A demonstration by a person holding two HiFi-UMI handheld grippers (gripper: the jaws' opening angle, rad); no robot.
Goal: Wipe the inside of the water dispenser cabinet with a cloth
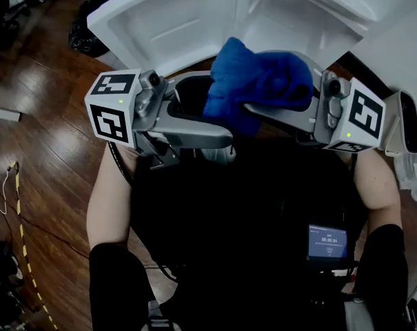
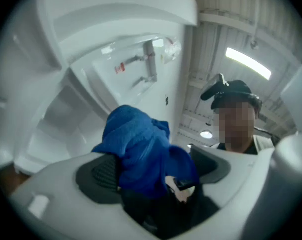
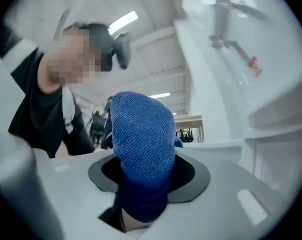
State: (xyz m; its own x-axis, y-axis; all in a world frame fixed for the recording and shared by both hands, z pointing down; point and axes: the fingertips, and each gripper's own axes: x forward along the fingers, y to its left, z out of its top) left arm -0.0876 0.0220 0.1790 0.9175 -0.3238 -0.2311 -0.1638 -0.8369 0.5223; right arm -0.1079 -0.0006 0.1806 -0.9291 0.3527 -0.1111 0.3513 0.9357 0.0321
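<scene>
The blue cloth (image 1: 260,81) is clamped in the right hand-held gripper (image 3: 148,174) and merely straddled by the wide-open left hand-held gripper (image 2: 154,171); the open water dispenser cabinet (image 1: 284,19) is found straight ahead of both.

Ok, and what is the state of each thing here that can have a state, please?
blue cloth: bunched up, in the air, clamped by the right gripper.
right gripper: shut on the blue cloth.
left gripper: open; the cloth lies between its jaws, not pressed.
water dispenser cabinet: open, its white inside shows.
small screen: lit.
</scene>
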